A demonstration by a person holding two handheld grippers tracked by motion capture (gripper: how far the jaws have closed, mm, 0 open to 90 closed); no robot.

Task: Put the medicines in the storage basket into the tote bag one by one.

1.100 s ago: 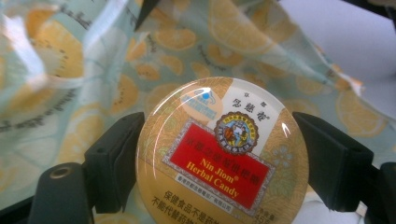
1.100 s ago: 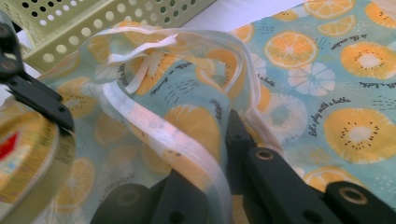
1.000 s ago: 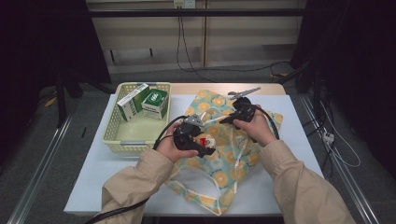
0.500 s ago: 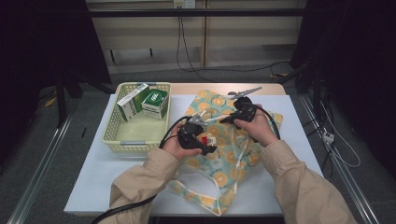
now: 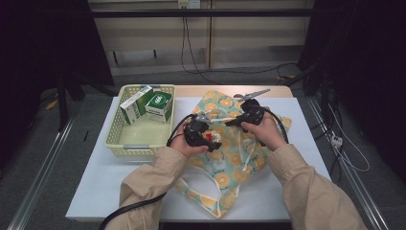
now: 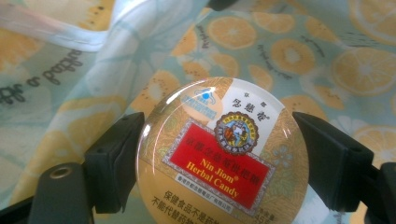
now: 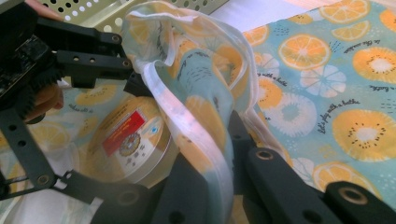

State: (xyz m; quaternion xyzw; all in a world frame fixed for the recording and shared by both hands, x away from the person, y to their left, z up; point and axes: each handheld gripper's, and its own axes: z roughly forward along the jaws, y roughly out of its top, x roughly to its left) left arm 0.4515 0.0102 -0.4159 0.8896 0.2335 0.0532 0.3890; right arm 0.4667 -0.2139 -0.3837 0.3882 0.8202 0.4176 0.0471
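Left gripper (image 6: pixel 219 154) pinches the round candy tin (image 6: pixel 222 149), one pad on each side of it, centre-bottom of the left gripper view. Right gripper (image 7: pixel 210 186) is clamped on the bag's white-edged rim (image 7: pixel 187 112), lifting it. Tin sits lower left of that view, at the bag (image 5: pixel 239 153) mouth, mid-frame in the high view.

One fixed overhead camera, two close cameras riding the grippers.

The high view looks forward and down on the whole table (image 5: pixel 287 191) from the near side. The left gripper view sits right up against the candy tin (image 6: pixel 219 154) over the fruit-print bag (image 6: pixel 327 60); the right gripper view shares both tin (image 7: pixel 130 140) and bag (image 7: pixel 327 84).
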